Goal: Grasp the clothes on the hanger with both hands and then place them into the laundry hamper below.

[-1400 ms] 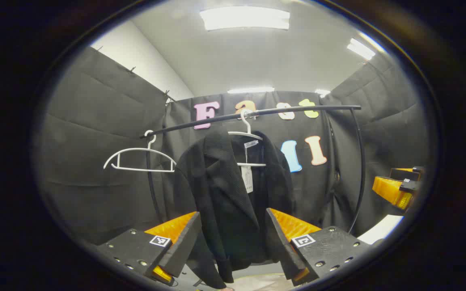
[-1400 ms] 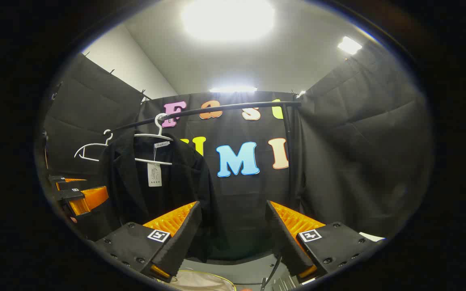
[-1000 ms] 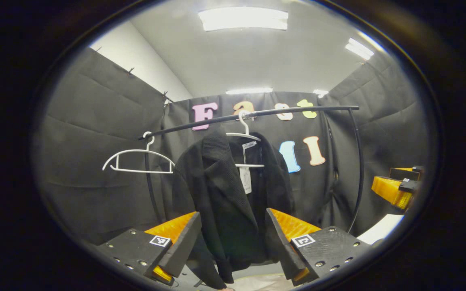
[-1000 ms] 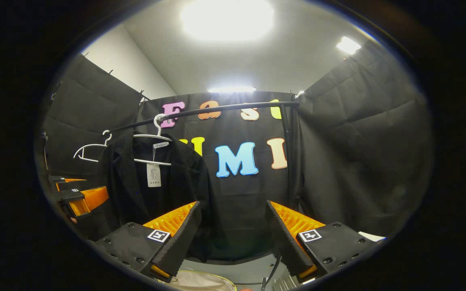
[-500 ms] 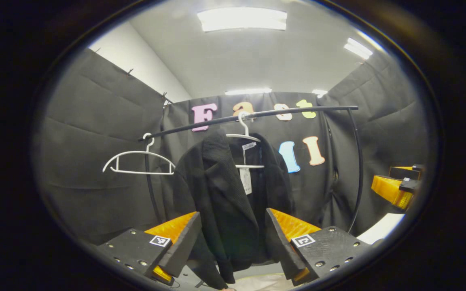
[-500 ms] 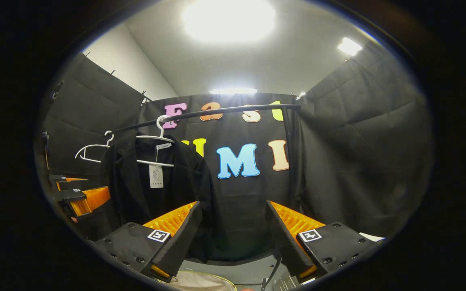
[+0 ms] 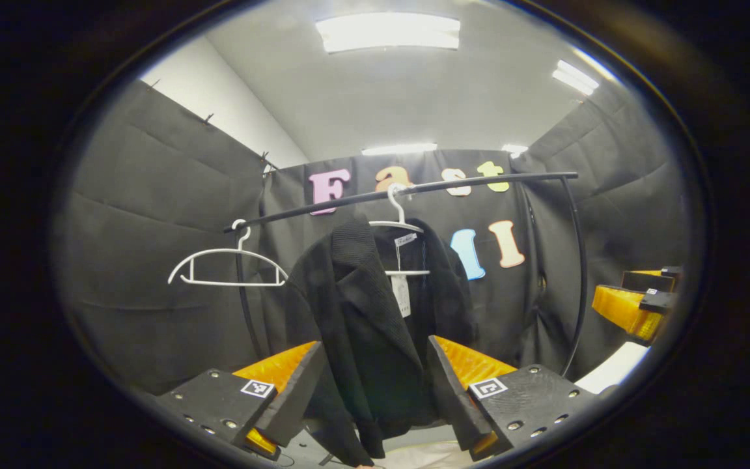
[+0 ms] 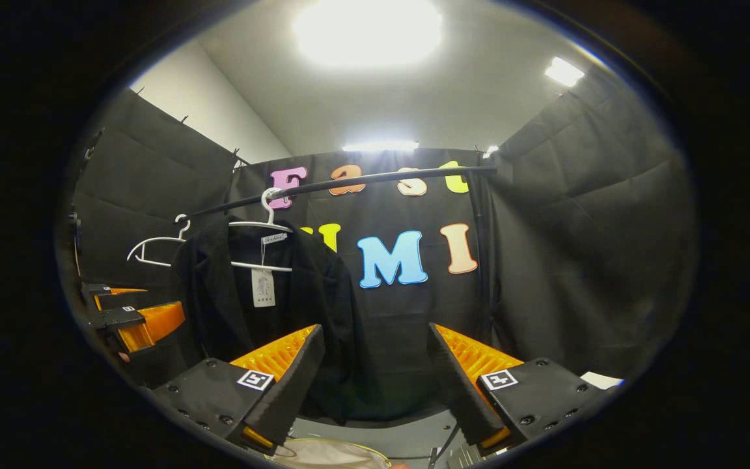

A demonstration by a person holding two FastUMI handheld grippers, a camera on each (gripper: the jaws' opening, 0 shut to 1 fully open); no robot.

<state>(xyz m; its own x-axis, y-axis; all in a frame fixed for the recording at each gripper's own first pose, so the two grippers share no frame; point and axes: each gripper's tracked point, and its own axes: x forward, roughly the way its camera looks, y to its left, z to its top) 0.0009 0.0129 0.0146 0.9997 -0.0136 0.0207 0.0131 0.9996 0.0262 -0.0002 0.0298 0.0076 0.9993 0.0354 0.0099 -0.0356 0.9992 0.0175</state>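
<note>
At the far left of my left gripper view, an empty white hanger (image 7: pixel 227 266) hangs from the black rail (image 7: pixel 407 190), beside the rail's left upright. Just right of it, a black jacket (image 7: pixel 365 326) hangs on a second white hanger (image 7: pixel 400 225) hooked over the same rail, with a paper tag dangling at the collar. My left tool (image 7: pixel 368 391) sits low in front of the jacket with its fingers spread wide and nothing between them touching; the jacket's hem shows through the gap but lies farther off. Below the hem I can make out a pale edge of the laundry hamper (image 7: pixel 414 456). Farther right, the rail's curved right post drops down, and my right tool (image 7: pixel 635 306) pokes in at the edge, apart from the garment.

In my right gripper view, the left tool (image 8: pixel 131 312) shows at the left edge, near the jacket's (image 8: pixel 271 312) sleeve side. The jacket hangs left of centre, with the bare hanger (image 8: pixel 157 251) beyond it. My right tool (image 8: pixel 375 384) is spread open and empty, facing the cloth wall just right of the jacket, whose right edge reaches behind the left finger. The hamper's rim (image 8: pixel 329 453) peeks up at the bottom.
</note>
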